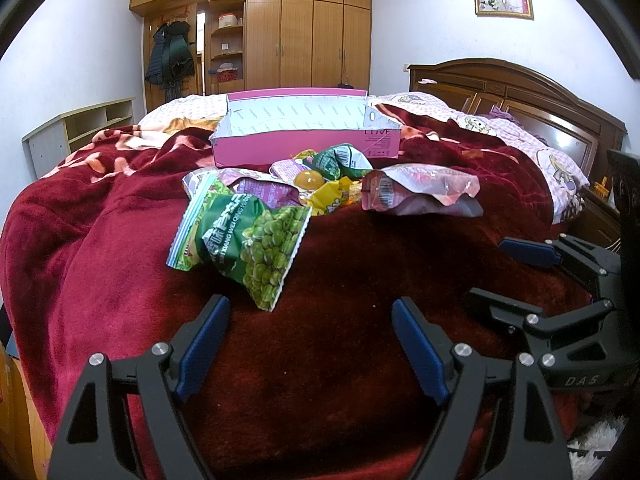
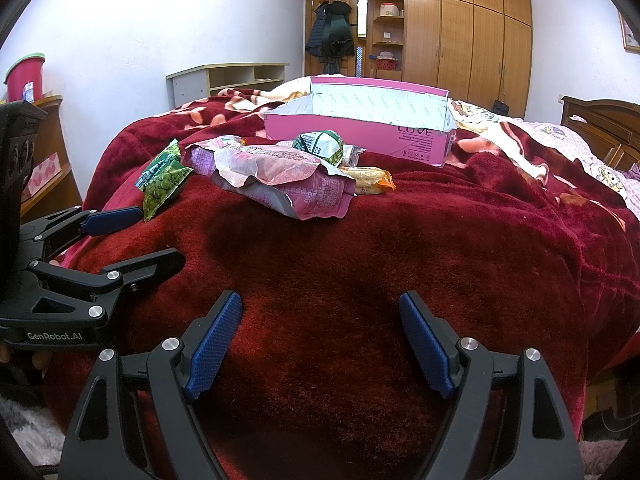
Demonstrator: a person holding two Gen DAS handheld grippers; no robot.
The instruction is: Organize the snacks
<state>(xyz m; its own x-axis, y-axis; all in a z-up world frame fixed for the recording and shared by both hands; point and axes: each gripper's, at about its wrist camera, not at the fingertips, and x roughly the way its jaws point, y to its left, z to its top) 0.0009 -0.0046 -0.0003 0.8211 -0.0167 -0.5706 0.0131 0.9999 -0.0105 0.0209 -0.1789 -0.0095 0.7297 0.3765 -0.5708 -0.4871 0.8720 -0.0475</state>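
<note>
Left wrist view: your green crinkled bag of peas (image 1: 248, 244) lies nearest you on the dark red plush blanket (image 1: 100, 248), just ahead of your fingers.
Snack pile: a pink foil pouch (image 1: 416, 196) and a small green packet (image 1: 340, 162) sit behind it, near the box.
Box: the pink open cardboard box (image 1: 308, 144) stands beyond the pile.
Left gripper (image 1: 310, 320): jaws spread wide, holding nothing.
Right gripper (image 2: 320, 316): jaws also apart, empty, over bare blanket.

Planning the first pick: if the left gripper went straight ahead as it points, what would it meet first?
Most likely the green pea packet, lying just ahead of the open left gripper on the red blanket; depth is hard to judge.
</note>
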